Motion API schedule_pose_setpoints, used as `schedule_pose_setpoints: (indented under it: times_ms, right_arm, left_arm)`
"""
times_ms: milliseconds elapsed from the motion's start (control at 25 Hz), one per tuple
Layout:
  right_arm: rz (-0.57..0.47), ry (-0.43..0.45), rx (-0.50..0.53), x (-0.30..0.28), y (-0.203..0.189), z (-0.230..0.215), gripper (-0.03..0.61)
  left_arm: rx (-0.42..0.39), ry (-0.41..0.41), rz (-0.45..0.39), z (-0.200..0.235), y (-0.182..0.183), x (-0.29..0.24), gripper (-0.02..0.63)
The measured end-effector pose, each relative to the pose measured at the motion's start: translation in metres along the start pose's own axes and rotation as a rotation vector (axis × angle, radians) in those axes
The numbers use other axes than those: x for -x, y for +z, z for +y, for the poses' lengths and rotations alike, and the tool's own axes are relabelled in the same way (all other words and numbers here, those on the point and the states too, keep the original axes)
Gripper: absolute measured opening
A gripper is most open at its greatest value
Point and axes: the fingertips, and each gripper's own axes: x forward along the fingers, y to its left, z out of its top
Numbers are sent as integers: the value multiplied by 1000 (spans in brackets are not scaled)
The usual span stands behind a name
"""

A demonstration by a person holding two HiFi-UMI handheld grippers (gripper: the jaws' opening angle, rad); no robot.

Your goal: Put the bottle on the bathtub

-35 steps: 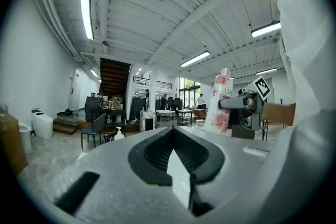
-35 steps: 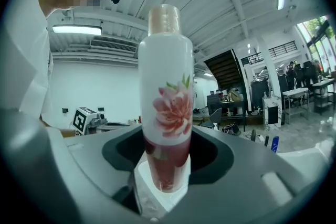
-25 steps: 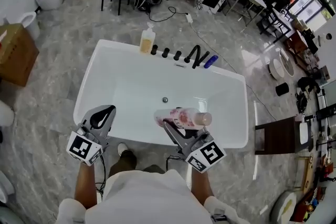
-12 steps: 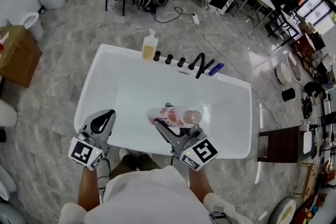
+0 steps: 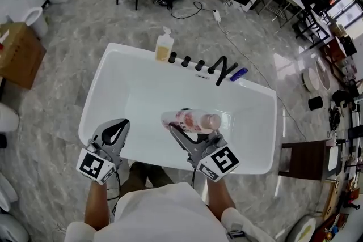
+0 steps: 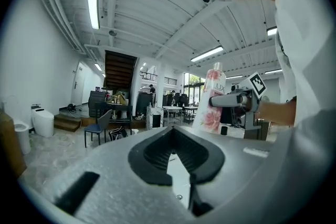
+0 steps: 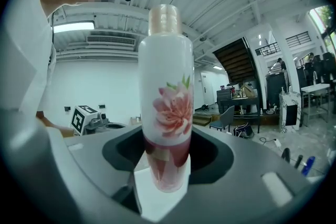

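The white bathtub (image 5: 133, 93) fills the middle of the head view, its basin bare apart from the drain. The person stands at its near edge, holding both tools over that edge.

The right gripper (image 5: 184, 128) reaches over the near part of the basin. Its jaws are clamped on the base end of the flowered bottle (image 5: 193, 120), whose cap points toward the tub's right end. Gripping low leaves the body and cap free, which should help when standing it on a rim.

The left gripper (image 5: 113, 130) hangs by the near left corner. Its jaws are drawn together on nothing, and it seems merely parked out of the way.

On the far edge stand a pump bottle (image 5: 164, 47), a row of black taps (image 5: 218, 68) and a small blue thing (image 5: 239, 73). The bare stretches of rim look like the likely landing place.
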Motion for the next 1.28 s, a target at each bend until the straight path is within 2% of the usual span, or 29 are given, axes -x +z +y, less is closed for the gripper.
schedule_pose_setpoints:
  times_ms: [440, 560, 840, 1080, 1280]
  right_arm:
    - [82, -33, 57, -116, -54, -60, 245]
    - [96, -22, 71, -160, -89, -87, 246]
    - [121, -40, 91, -248, -179, -152, 245]
    - [161, -109, 101, -332, -259, -215, 245]
    - [177, -205, 106, -397, -311, -264, 245]
  left_arm:
    - [73, -44, 70, 75, -86, -25, 3]
    - [94, -44, 49, 103, -116, -51, 3]
    - [160, -25, 75, 153, -210, -98, 3]
    - [187, -17, 79, 180, -272, -118, 3]
    - [201, -9, 85, 189, -304, -120, 3]
